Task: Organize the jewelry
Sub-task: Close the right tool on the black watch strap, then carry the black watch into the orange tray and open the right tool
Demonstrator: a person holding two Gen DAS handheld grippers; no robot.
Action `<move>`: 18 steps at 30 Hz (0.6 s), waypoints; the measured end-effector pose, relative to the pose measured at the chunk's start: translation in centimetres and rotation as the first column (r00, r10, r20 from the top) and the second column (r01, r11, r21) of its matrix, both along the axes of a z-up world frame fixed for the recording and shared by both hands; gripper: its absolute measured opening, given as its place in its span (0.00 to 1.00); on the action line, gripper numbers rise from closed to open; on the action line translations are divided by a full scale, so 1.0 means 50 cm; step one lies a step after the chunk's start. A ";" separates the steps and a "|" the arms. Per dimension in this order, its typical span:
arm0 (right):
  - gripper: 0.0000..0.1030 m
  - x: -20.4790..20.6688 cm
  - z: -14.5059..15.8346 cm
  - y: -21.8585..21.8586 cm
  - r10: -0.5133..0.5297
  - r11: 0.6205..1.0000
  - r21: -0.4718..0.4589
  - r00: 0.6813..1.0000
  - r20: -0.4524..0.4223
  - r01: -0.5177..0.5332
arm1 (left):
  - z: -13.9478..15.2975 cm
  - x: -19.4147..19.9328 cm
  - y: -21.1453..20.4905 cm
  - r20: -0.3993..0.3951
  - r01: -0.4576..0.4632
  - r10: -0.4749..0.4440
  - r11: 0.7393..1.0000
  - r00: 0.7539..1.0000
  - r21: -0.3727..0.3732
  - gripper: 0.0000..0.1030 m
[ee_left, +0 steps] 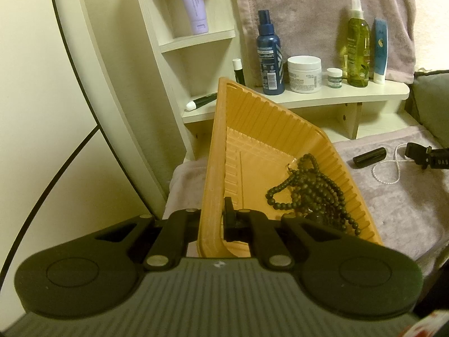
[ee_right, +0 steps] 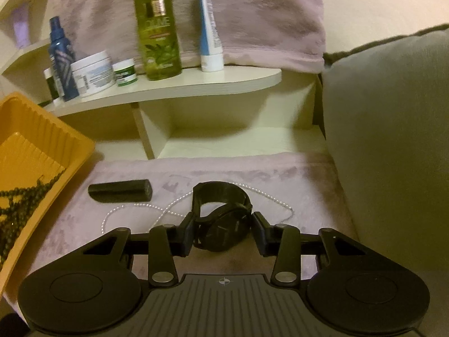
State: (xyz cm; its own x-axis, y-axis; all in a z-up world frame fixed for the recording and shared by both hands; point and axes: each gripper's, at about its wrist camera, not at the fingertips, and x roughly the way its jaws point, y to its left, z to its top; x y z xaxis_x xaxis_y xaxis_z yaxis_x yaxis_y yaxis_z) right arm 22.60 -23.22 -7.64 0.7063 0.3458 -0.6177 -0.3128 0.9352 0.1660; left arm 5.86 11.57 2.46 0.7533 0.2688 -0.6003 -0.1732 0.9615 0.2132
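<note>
Left claw [ee_left: 214, 219] pinches the tilted orange tray's [ee_left: 252, 106] rim; right claw [ee_right: 224, 231] (angled downward) half-open around the black watch [ee_right: 224, 224].

Left gripper [ee_left: 213, 219] tilted downward, jaws clamped on the tray [ee_left: 207, 196] wall, right gripper [ee_right: 224, 234] tilted downward, jaws partly apart, watch [ee_right: 224, 230] between them, left pad touching it, right pad just beside

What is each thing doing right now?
Left gripper: shut on the tray wall.
Orange tray: tilted, one side lifted.
Dark beads: heaped inside the tray.
Right gripper: jaws around the watch, one pad not touching.
Black watch: lying on the cloth.
Pearl chain: loose on the cloth.
Black tube: lying on its side.
</note>
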 end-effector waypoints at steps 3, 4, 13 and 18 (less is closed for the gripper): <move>0.41 -0.019 0.004 0.008 0.013 0.999 -0.030 1.000 0.028 -0.012 | 0.000 0.000 0.000 0.001 0.000 0.000 1.000 1.000 0.000 0.05; 0.41 -0.024 0.005 0.010 0.017 0.999 -0.039 0.999 0.035 -0.015 | 0.000 0.000 0.000 0.000 -0.001 0.001 1.000 1.000 0.000 0.05; 0.41 -0.058 0.025 0.023 0.034 0.998 -0.059 0.997 0.075 -0.029 | 0.001 0.000 0.000 0.000 -0.001 0.001 1.000 1.000 -0.001 0.05; 0.41 -0.071 0.056 0.032 0.051 0.998 -0.036 0.993 0.103 -0.047 | 0.001 0.000 0.000 0.000 -0.001 0.001 1.000 1.000 -0.001 0.05</move>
State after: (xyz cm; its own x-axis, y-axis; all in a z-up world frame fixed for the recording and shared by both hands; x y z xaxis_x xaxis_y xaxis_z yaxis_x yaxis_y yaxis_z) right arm 19.03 -21.59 -4.85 0.7498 0.3623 -0.5536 -0.3725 0.9227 0.0994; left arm 5.85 11.56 2.53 0.7527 0.2694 -0.6007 -0.1744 0.9615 0.2126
